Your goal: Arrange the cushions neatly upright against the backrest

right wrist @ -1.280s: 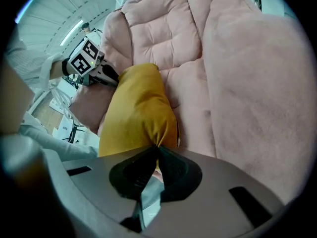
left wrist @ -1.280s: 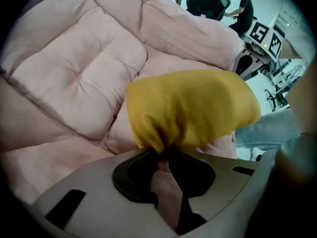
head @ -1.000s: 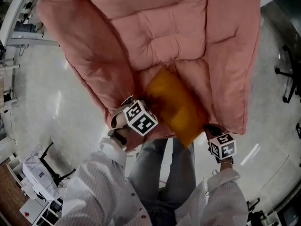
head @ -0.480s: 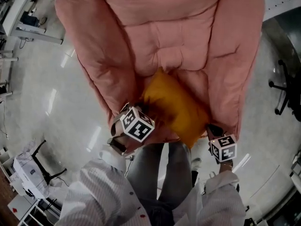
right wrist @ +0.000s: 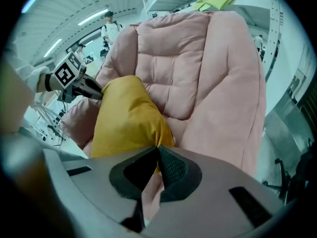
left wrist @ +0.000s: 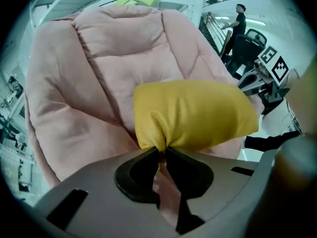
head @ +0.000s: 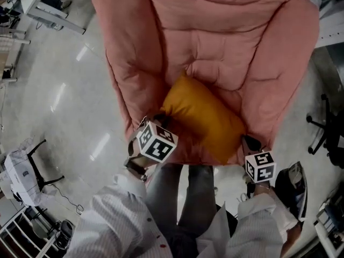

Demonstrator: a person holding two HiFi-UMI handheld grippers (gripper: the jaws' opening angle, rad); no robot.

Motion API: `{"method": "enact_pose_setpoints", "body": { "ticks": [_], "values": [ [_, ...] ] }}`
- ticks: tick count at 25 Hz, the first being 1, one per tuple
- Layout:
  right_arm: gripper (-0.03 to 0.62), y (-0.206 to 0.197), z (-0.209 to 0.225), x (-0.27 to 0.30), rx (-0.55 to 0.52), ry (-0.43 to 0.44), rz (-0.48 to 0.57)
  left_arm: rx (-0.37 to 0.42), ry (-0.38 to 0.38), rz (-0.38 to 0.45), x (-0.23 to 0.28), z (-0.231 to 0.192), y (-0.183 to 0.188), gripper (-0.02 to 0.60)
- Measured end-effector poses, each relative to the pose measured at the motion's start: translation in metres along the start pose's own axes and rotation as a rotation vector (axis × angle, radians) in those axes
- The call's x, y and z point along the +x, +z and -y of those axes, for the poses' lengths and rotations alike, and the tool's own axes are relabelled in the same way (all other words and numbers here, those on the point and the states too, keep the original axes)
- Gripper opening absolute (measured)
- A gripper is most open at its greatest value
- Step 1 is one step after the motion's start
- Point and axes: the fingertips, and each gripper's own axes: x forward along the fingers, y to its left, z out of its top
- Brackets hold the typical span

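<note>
The yellow cushion [head: 204,123] is hanging between two pinched corners, low over the front of the seat [head: 180,153] of a pink armchair [head: 134,74]. The left tongs [left wrist: 162,151] are closing narrowly on the near left corner. A small bunch of yellow fabric is gathering into a pucker right where the dark pads meet, and nothing else is sitting in them. The right tongs [right wrist: 155,151] are squeezing almost completely together on the opposite near corner, so only a thin fold of cover is passing between their pads. In the head view both tongs are pointing steeply down at the chair from the near edge, the left at one end of the cushion and the right at the other.

Gripping two corners rather than the middle is probably what is keeping the cushion spread flat and steerable. With both near corners taken, the far edge is free to swing toward the backrest [head: 226,42] and tip up onto its edge. The thin pinches are likely holding cover only, not stuffing, so the fabric may be slipping if pulled hard.

The cushion is lying in front of the tufted backrest and is not yet standing against it. Whether its underside is touching the seat cannot be made out. Beyond the chair, a pale glossy floor [head: 64,106] is showing.
</note>
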Motion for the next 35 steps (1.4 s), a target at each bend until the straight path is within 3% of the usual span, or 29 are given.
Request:
{"method": "enact_pose_setpoints", "body": {
  "ticks": [8, 20, 35],
  "values": [
    [0.018, 0.061, 0.048, 0.009, -0.151, -0.003, 0.023, -0.16, 0.063, 0.053, -0.003, -0.005, 0.019, 0.061],
    [0.018, 0.142, 0.077, 0.051, -0.321, 0.012, 0.039, -0.358, 0.142, 0.088, 0.003, -0.031, 0.025, 0.06],
    [0.02, 0.145, 0.095, 0.091, -0.336, -0.05, -0.039, -0.437, 0.102, 0.017, 0.041, -0.026, 0.009, 0.037]
  ]
}}
